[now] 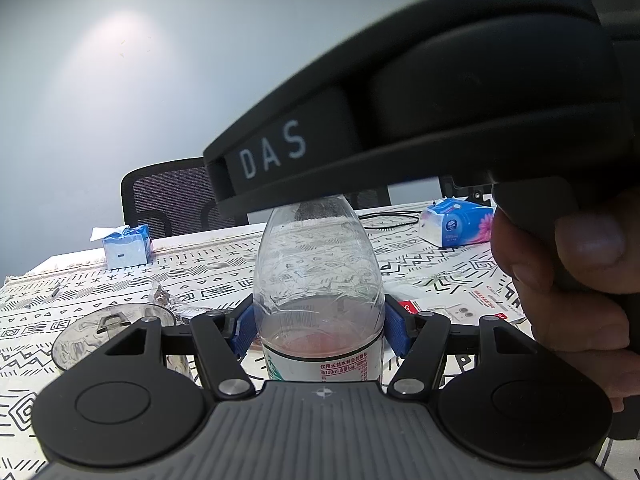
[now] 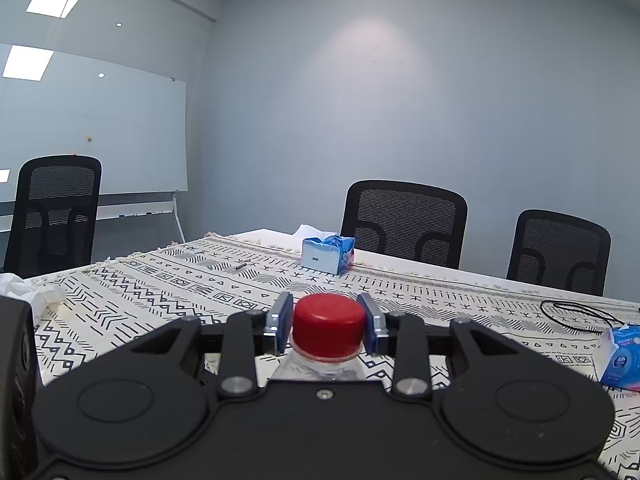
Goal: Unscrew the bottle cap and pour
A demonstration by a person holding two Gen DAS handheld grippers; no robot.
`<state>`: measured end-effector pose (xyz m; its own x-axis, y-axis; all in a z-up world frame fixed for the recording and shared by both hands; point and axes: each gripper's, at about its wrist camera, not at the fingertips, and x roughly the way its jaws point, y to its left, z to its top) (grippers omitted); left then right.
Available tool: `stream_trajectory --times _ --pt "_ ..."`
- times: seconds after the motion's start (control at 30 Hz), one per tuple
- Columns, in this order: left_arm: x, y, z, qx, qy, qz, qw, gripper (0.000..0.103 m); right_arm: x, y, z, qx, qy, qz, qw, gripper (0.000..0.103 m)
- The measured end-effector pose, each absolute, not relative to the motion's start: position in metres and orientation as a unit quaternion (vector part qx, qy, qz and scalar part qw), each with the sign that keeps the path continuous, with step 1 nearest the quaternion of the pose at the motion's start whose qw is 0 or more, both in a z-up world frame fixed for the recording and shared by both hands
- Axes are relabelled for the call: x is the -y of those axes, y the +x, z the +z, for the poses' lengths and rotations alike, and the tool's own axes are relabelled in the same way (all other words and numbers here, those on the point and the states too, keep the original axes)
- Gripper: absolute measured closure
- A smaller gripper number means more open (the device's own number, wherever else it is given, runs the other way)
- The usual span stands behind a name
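A clear plastic bottle (image 1: 318, 280) with a little pink liquid stands upright on the patterned tablecloth. My left gripper (image 1: 320, 328) is shut on the bottle's body, blue pads (image 1: 244, 326) pressed to both sides. The right gripper's black body hangs over the bottle top in the left wrist view and hides the cap there. In the right wrist view the red cap (image 2: 329, 324) sits between the blue pads (image 2: 283, 320) of my right gripper (image 2: 329, 322), which stand close on either side of it, with a thin gap visible. A clear glass cup (image 1: 108, 336) stands left of the bottle.
A blue tissue box (image 1: 127, 247) sits at the far left of the table and also shows in the right wrist view (image 2: 328, 254). A tissue pack (image 1: 456, 226) lies at the far right, beside a black cable (image 2: 576, 314). Black chairs (image 2: 404, 222) line the far edge. Papers (image 1: 460, 312) lie right of the bottle.
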<state>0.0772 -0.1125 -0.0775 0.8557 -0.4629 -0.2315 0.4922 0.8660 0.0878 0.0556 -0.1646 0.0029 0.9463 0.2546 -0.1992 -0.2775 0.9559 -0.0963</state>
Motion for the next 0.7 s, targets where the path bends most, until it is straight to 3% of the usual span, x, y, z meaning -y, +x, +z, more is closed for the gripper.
stream_trajectory --times 0.7 --pt "0.1154 0.0771 -0.0779 -0.102 0.073 -0.246 0.961 0.043 0.1672 0.0563 0.0038 -0.088 -0.050 0.144 0.984 0.064"
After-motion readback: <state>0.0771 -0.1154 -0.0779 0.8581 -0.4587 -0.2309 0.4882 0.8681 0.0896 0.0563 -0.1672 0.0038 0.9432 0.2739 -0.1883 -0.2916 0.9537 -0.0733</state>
